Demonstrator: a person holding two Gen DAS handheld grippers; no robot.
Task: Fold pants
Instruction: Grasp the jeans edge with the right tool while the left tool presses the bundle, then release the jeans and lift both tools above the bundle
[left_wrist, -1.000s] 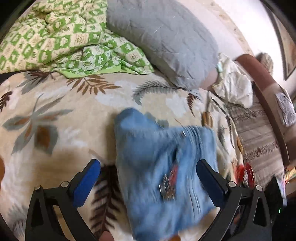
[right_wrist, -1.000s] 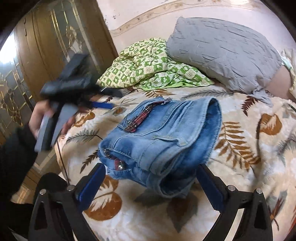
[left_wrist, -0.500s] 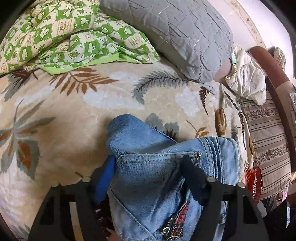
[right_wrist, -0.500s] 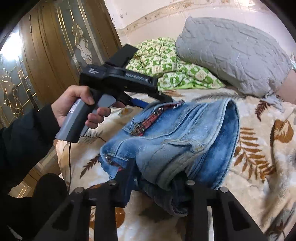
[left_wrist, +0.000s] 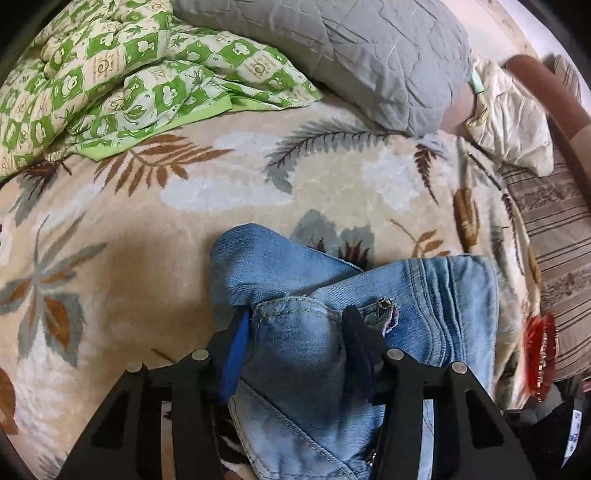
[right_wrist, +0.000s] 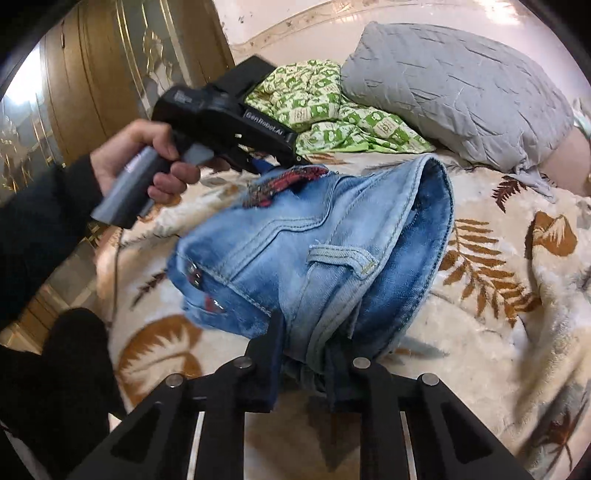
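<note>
- Jeans (right_wrist: 314, 251): already a thick folded bundle lying on the bed blanket (left_wrist: 129, 258), directly ahead of both grippers; seams, a belt loop and a bit of red plaid trim face up.
- Right gripper (right_wrist: 310, 354): jaws have just been closing and now pinch the near edge of the bundle, denim bunched between the pads. A second ago they stood wide, either side of it.
- Left gripper (left_wrist: 295, 325): jaws have also just been closing; a pocketed wad of denim now sits clamped between them. In the right wrist view its hand (right_wrist: 147, 162) holds it at the far side of the bundle.
- Reading: both ends gripped, so the bundle looks ready to be lifted or turned over for a last fold.
- Beyond the grippers: green checked quilt (left_wrist: 110, 81), grey pillow (left_wrist: 369, 48).
- Left of right gripper: wooden wardrobe doors (right_wrist: 110, 74).
</note>
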